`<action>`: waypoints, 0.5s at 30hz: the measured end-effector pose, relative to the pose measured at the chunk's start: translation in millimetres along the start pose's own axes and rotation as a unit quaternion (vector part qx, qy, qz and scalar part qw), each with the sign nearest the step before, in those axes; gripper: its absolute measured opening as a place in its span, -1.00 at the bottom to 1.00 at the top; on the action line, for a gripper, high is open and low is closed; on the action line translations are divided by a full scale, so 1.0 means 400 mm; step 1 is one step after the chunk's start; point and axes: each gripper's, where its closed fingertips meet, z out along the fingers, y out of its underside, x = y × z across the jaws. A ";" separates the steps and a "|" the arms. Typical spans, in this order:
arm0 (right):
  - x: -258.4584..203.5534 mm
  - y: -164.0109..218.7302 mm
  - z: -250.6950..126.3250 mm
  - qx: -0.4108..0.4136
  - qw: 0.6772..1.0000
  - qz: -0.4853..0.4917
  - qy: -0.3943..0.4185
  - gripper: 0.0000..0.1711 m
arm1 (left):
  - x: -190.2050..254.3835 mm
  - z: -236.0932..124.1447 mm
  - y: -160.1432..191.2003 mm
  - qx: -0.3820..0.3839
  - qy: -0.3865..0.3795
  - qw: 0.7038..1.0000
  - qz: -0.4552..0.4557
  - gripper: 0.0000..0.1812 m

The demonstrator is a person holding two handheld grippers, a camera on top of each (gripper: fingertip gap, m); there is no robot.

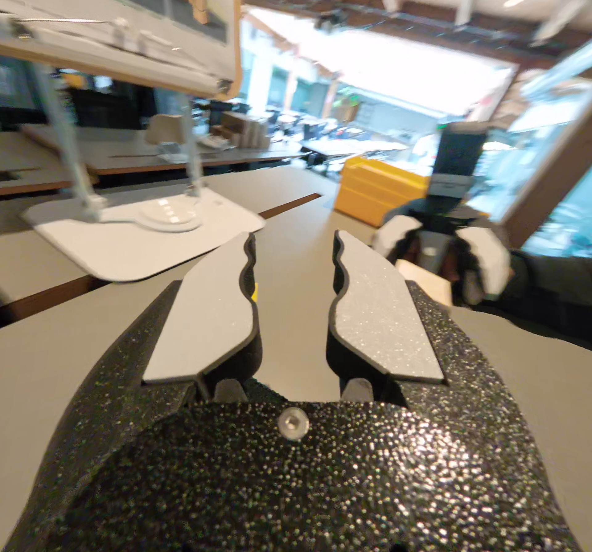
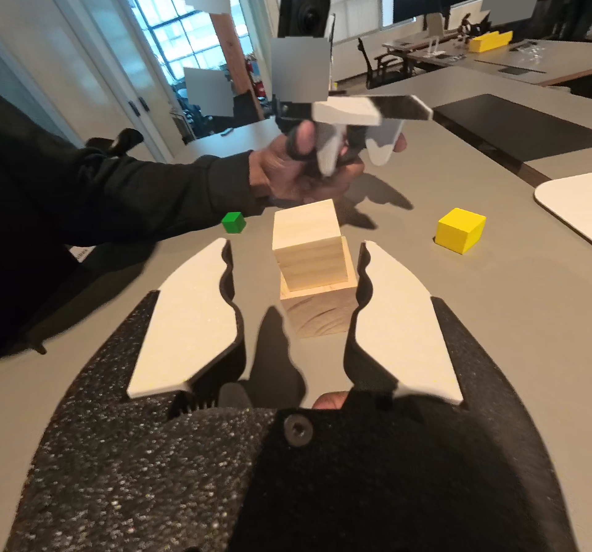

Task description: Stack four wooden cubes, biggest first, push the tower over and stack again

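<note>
In the right wrist view a smaller plain wooden cube (image 2: pixel 307 248) sits on a larger plain wooden cube (image 2: pixel 317 312) on the grey table (image 2: pixel 416 328). The top cube is turned slightly askew. My right gripper (image 2: pixel 296 243) is open and empty, and the stack stands just ahead between its fingertips. A yellow cube (image 2: pixel 459 230) lies to the right and a small green cube (image 2: pixel 234 222) to the left. My left gripper (image 2: pixel 355 158) hovers open and empty beyond the stack, held by a hand. In the left wrist view the left gripper (image 1: pixel 294 237) is open over bare table, with the right gripper (image 1: pixel 442 248) far right.
A white stand base (image 1: pixel 128 238) with a tilted board above it stands at the left of the left wrist view; its edge (image 2: pixel 570 203) shows at the right of the right wrist view. A yellow bin (image 1: pixel 378 190) sits beyond the table. A dark-sleeved arm (image 2: pixel 144 190) crosses from the left. The yellow cube (image 2: pixel 459 230) sits 9 cm or so from the ends of my left fingers.
</note>
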 end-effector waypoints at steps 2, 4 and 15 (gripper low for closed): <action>-0.002 -0.007 -0.006 0.011 1.000 0.006 -0.008 -0.13 | -0.056 0.007 0.018 -0.036 -0.081 0.996 0.017 -0.50; -0.001 -0.013 -0.010 0.020 1.000 0.013 -0.012 -0.15 | -0.087 0.014 0.045 -0.084 -0.130 0.987 0.038 -0.51; -0.001 -0.017 -0.013 0.027 0.999 0.019 -0.017 -0.20 | -0.117 0.057 0.178 -0.273 -0.166 0.945 0.066 -0.55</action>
